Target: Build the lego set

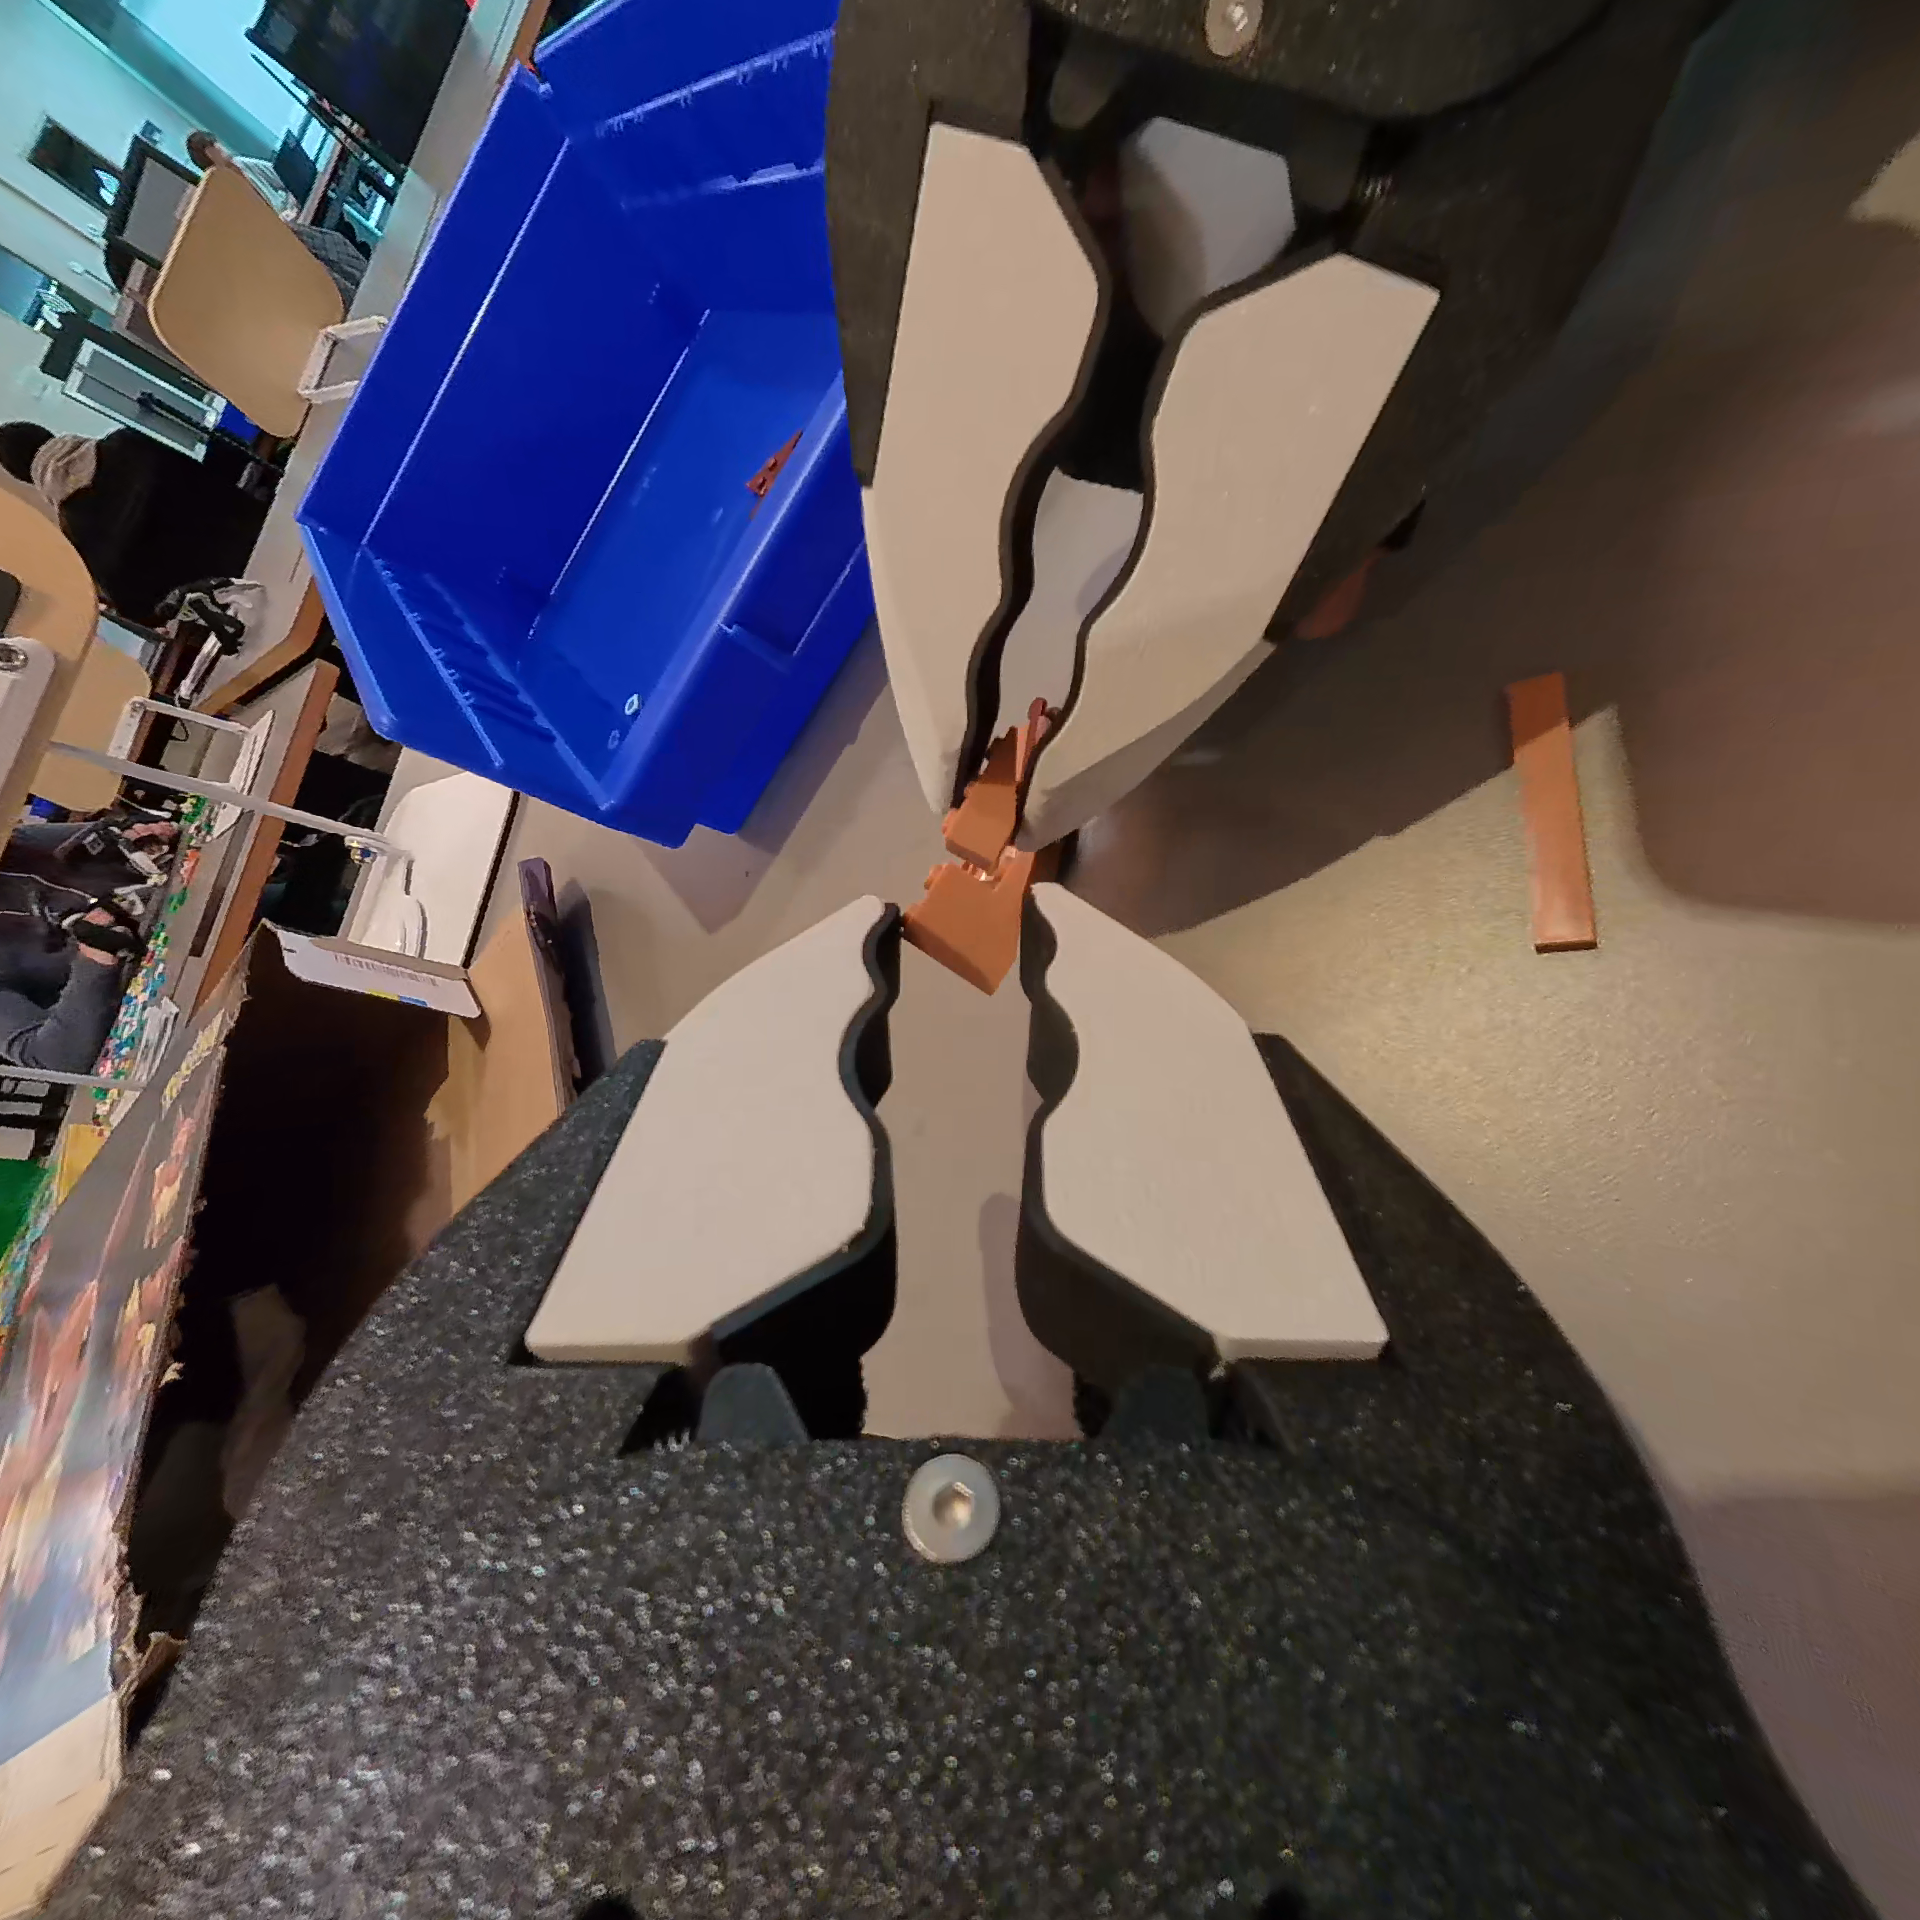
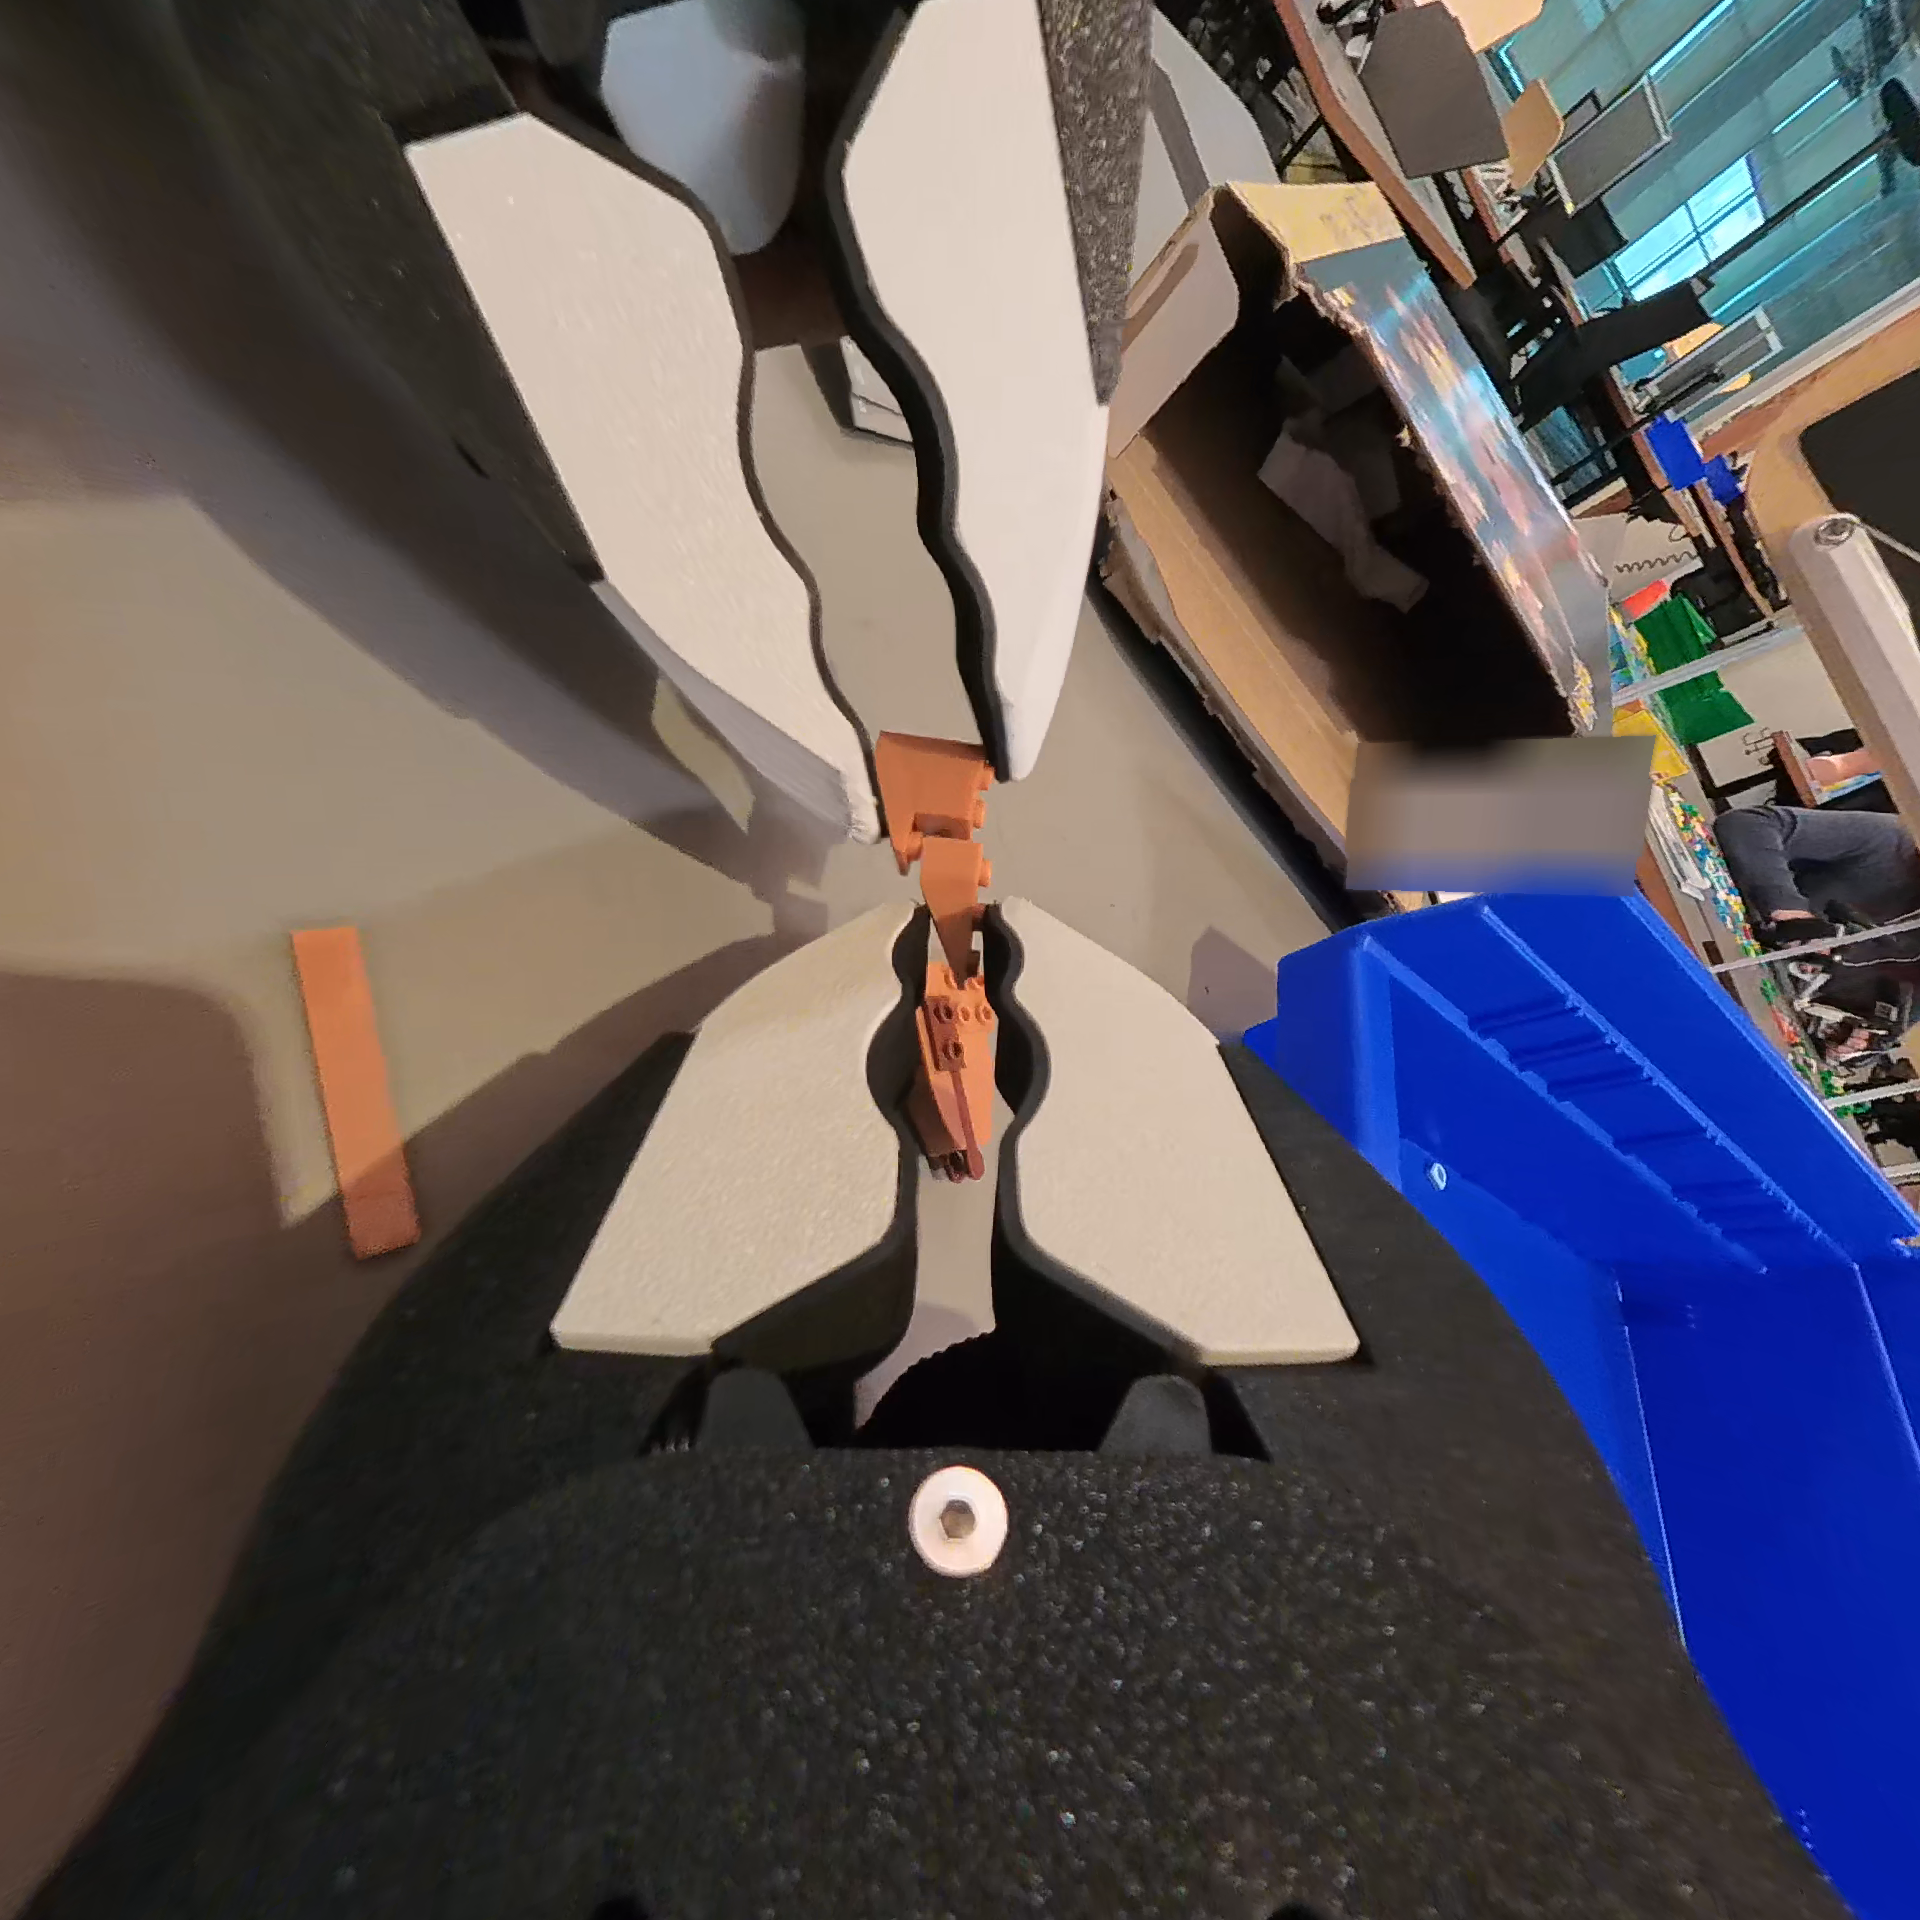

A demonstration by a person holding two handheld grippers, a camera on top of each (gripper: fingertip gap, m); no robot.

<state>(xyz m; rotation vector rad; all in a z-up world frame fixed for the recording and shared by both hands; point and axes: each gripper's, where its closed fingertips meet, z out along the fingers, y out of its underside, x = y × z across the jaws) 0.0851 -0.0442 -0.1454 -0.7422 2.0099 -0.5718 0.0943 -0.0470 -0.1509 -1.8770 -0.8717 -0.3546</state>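
The left gripper (image 1: 961, 914) and right gripper (image 2: 951, 914) meet tip to tip above the counter (image 1: 1558, 1195), tilted. The left jaws are clamped on an orange brick piece (image 1: 961, 935); the right jaws are clamped on a slimmer orange brick assembly (image 2: 951, 1039); the two pieces touch. An orange flat strip (image 2: 353, 1091) lies apart on bare counter. Beyond stand a blue bin (image 1: 582, 499) and an open cardboard box (image 2: 1299, 499), its printing unreadable.

Probably an office lab, desks (image 2: 1434, 208), monitors (image 1: 358, 73), blue bin (image 1: 582, 499)
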